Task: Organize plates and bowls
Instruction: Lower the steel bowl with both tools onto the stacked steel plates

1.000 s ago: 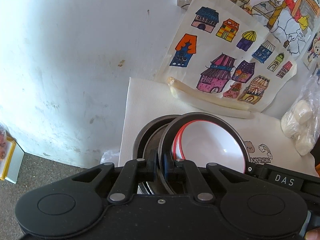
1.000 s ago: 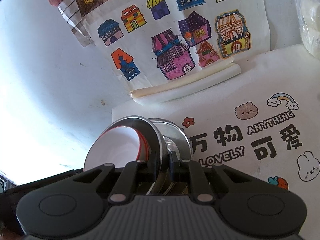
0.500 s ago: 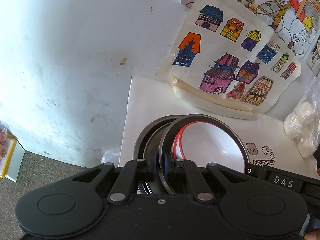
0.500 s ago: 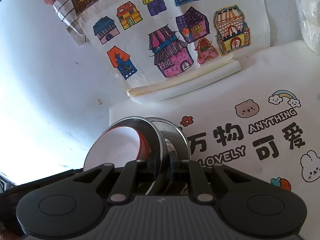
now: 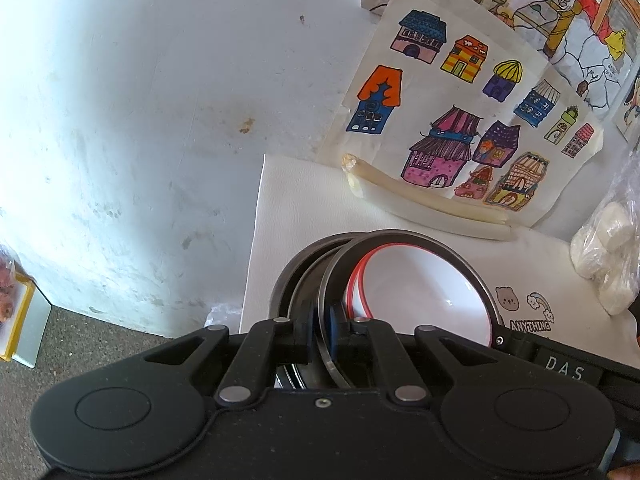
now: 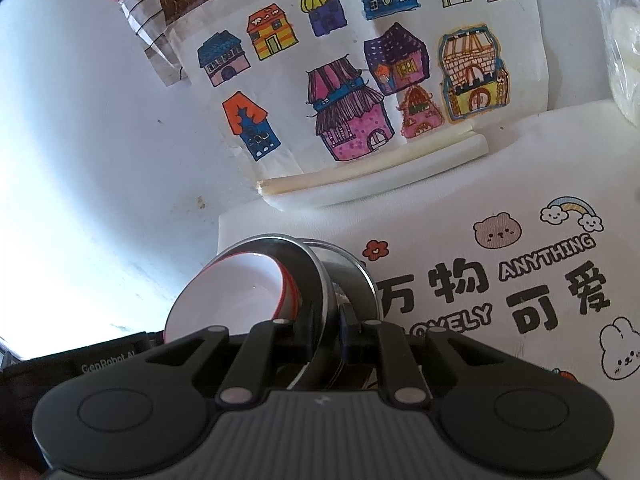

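- Round steel-rimmed bowl [image 5: 416,284], white inside with a thin red ring under the lip; tilted up on edge, inside facing between the two cameras.
- It sits in/against a second round stainless steel bowl [image 5: 298,280], dark and shiny, nested off-centre; both over the left rear corner of the white printed table mat [image 6: 520,280].
- Left gripper [image 5: 320,328] clenched on the white bowl's metal rim, blue pads either side of the edge.
- Right gripper [image 6: 328,328] clamped on the rim at the opposite side; cannot tell whether it takes one rim or both.
- Behind: coloured houses drawing [image 6: 360,92] leaning on white wall, rolled paper tube [image 6: 376,184] at its foot.
- Mat print: bear, rainbow, "ANYTHING", "LOVELY", rabbit.
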Action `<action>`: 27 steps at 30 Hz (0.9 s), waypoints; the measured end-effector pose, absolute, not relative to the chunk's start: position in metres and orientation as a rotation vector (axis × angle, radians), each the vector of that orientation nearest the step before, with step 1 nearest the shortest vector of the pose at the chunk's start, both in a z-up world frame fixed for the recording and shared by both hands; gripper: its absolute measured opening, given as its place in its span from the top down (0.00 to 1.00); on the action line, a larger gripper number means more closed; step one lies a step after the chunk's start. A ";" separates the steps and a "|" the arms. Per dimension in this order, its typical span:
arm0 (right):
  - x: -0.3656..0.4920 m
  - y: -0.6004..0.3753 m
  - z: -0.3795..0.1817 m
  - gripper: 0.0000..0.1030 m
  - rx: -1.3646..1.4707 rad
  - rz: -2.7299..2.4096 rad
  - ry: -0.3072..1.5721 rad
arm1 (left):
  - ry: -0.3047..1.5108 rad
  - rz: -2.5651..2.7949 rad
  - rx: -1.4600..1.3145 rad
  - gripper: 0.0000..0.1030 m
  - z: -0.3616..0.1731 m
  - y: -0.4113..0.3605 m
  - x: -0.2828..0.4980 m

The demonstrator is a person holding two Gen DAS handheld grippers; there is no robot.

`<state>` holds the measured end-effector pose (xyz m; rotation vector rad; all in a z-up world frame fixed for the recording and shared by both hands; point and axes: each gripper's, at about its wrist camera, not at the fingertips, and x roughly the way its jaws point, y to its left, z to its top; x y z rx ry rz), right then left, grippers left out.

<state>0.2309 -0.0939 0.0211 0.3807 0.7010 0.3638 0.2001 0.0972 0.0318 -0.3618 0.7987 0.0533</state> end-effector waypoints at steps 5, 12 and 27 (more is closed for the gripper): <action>0.229 -0.092 0.022 0.84 0.352 0.357 0.683 | 0.796 0.058 -0.359 0.87 0.032 0.098 0.200; 0.229 -0.092 0.022 0.84 0.351 0.359 0.676 | 0.794 0.062 -0.346 0.87 0.032 0.098 0.201; 0.227 -0.093 0.021 0.76 0.352 0.348 0.661 | 0.793 0.061 -0.344 0.85 0.031 0.098 0.200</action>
